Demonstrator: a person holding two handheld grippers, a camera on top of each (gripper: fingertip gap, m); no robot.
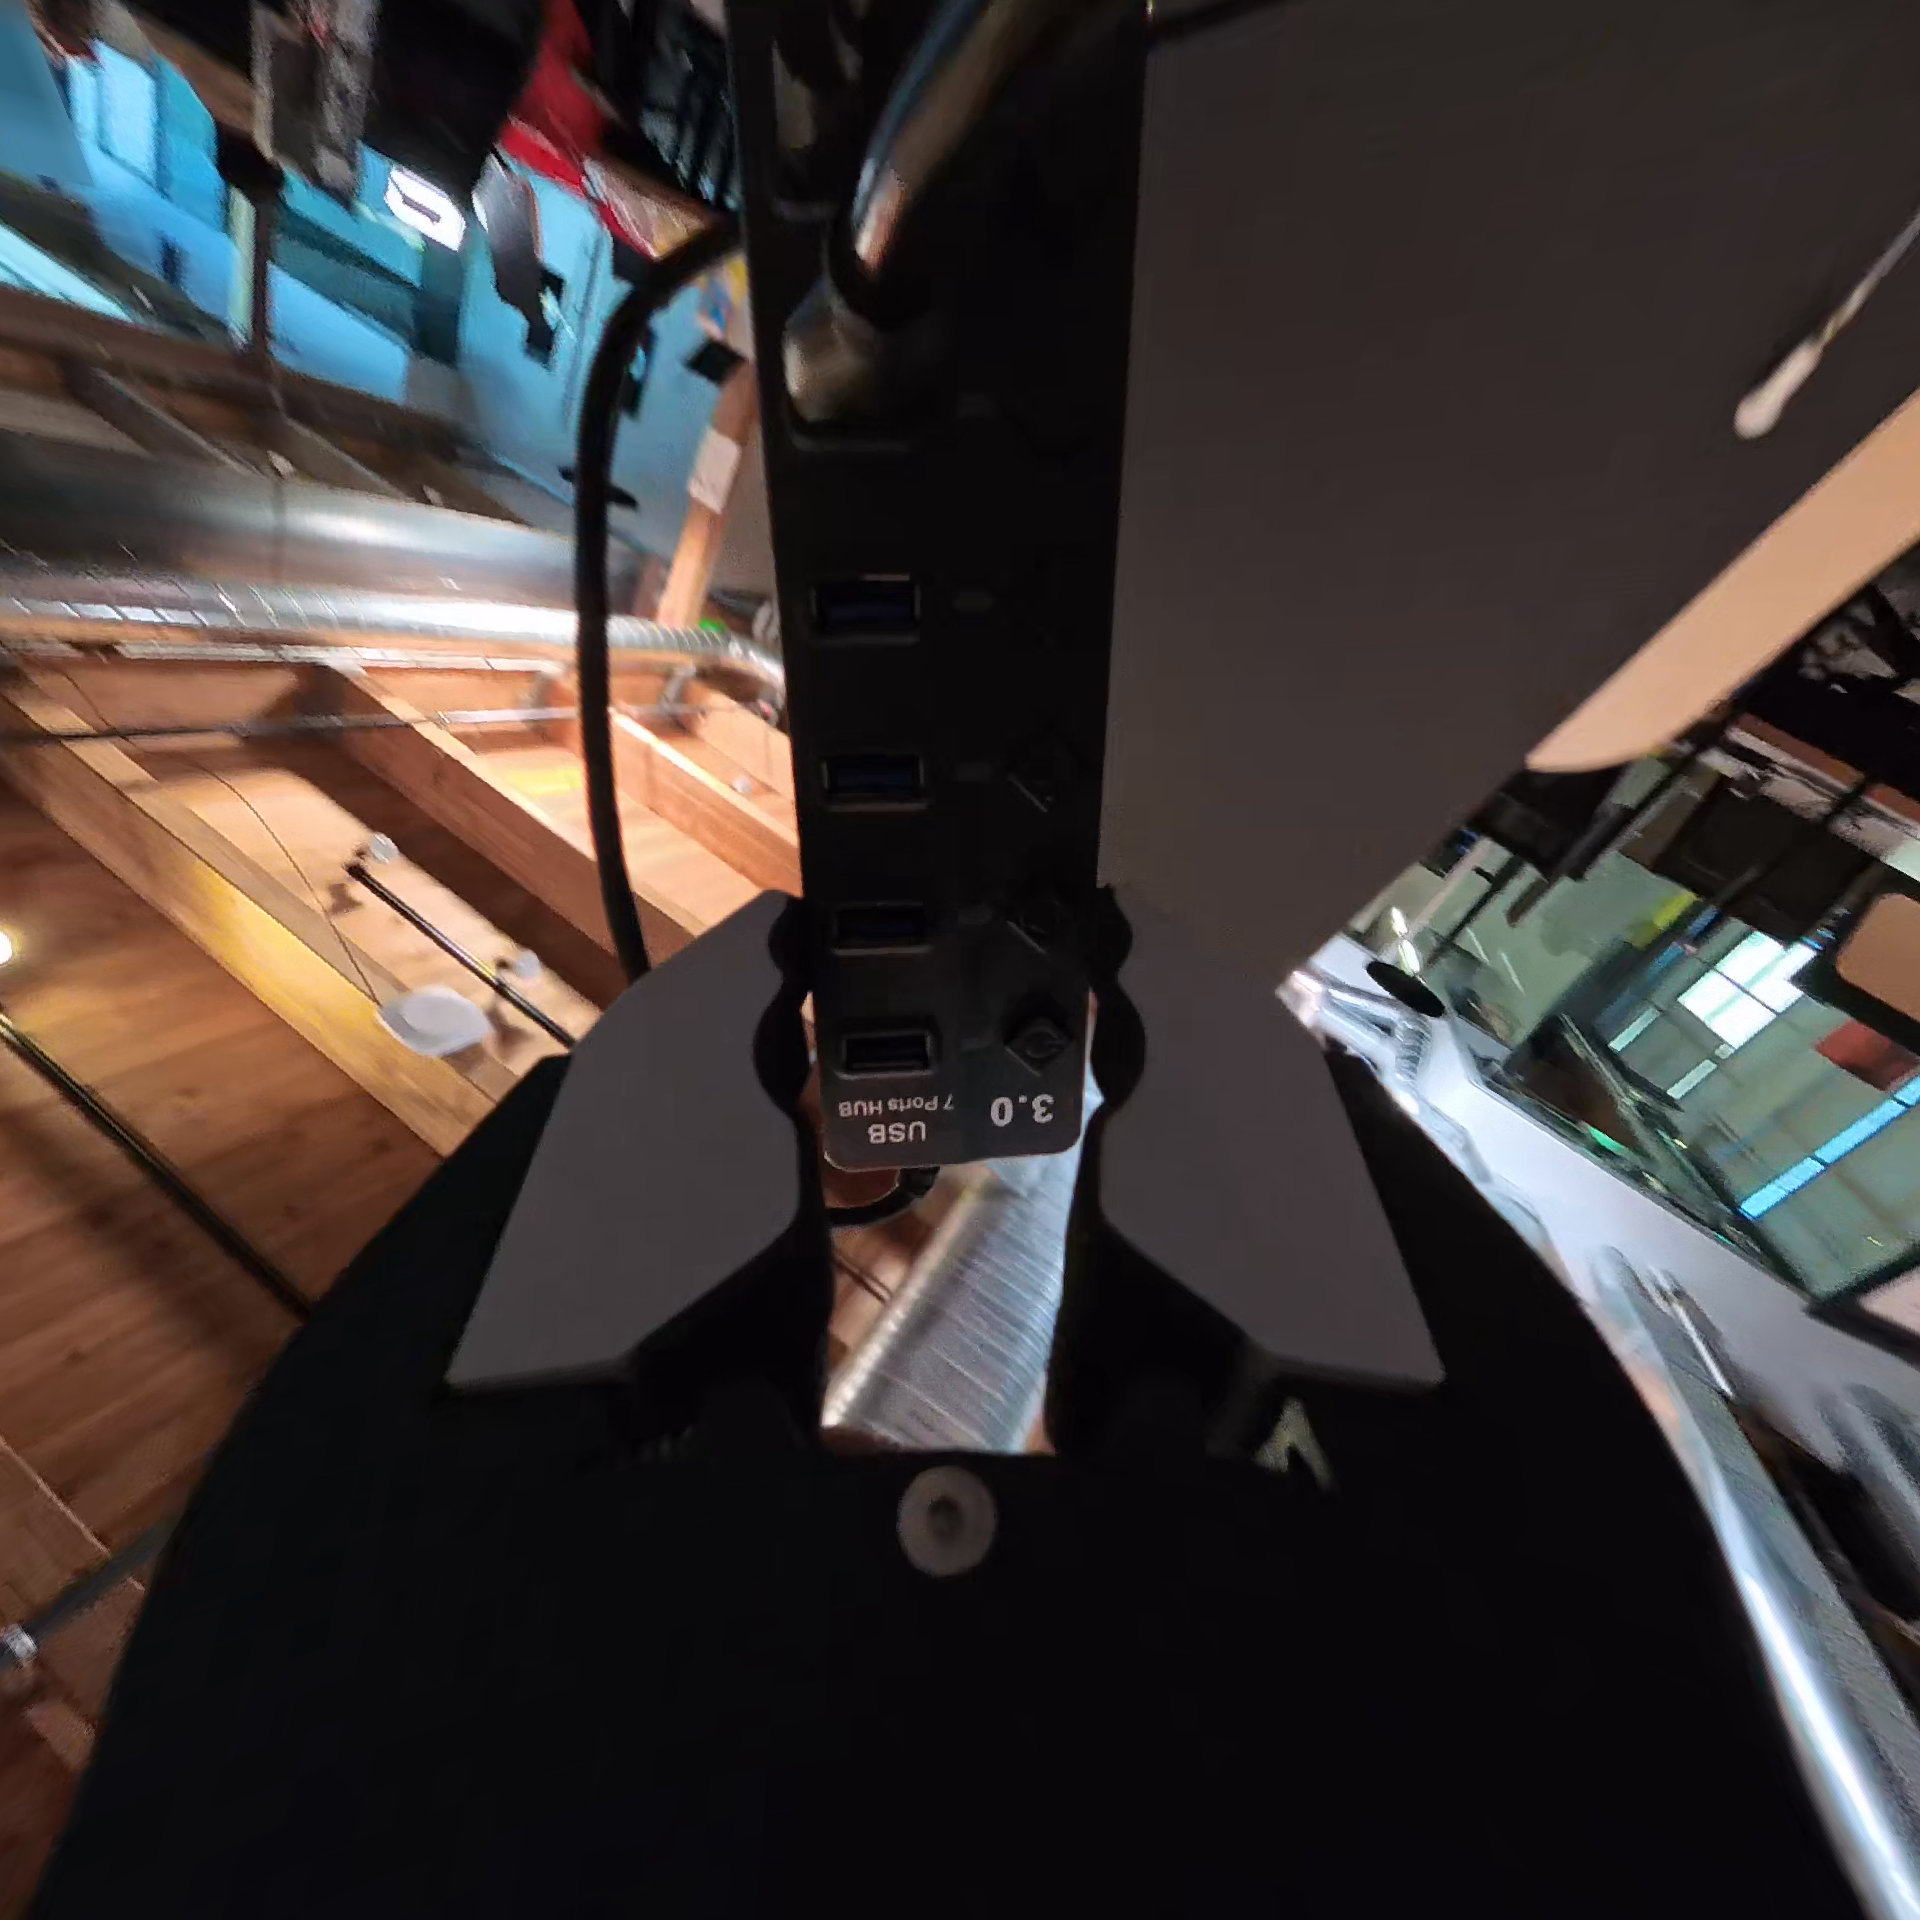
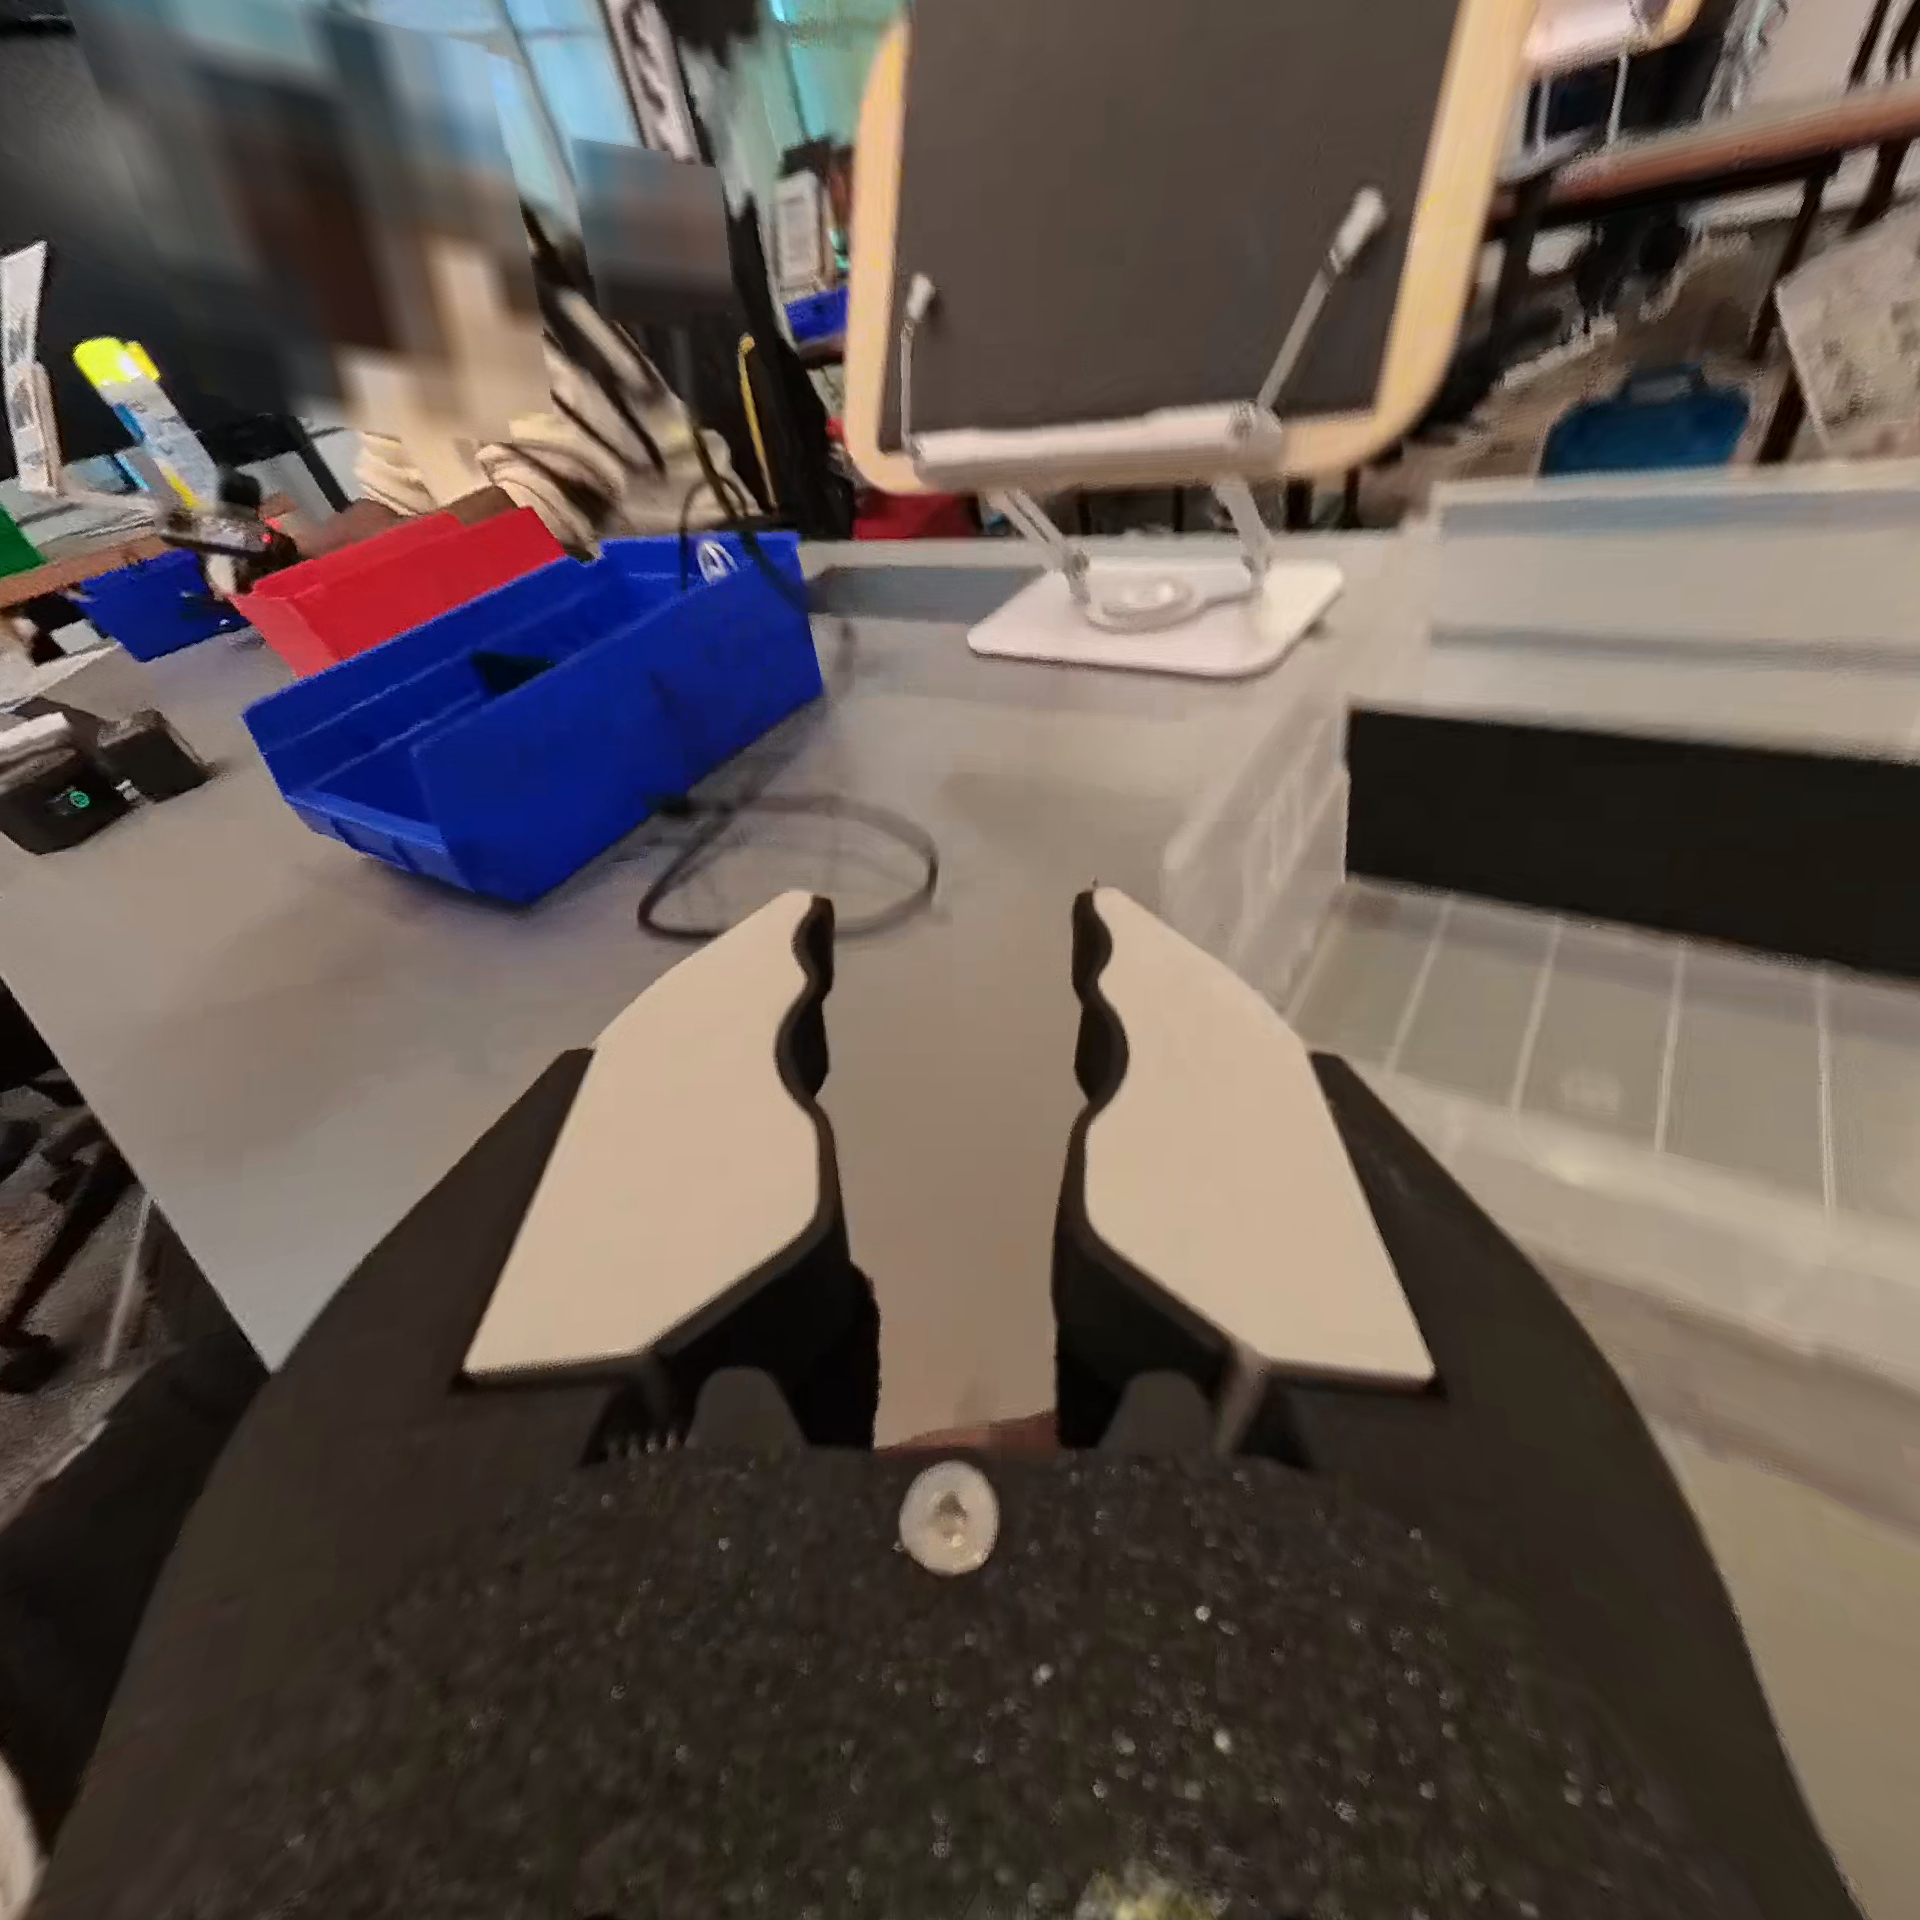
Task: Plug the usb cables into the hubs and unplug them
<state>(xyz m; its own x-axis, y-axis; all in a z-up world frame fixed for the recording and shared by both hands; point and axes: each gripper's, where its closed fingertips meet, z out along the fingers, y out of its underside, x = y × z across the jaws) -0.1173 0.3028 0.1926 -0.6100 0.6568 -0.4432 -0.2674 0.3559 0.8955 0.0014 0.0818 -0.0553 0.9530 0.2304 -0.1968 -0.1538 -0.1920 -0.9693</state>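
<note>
Gripping its near end, the left gripper [image 1: 948, 997] was clamped on the hub [image 1: 940, 665]; the right gripper [image 2: 951, 1023] was held open, empty

Grey table [image 2: 312, 1018]; wooden ceiling beams [image 1: 436, 790]; silver duct [image 1: 312, 540].

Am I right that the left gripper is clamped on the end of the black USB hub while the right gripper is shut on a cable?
Not quite. The left gripper is clamped on the end of the black USB hub, as the left wrist view shows. But the right gripper is open and holds nothing; in the right wrist view, the black cable lies looped on the grey table beyond its fingertips.
</note>
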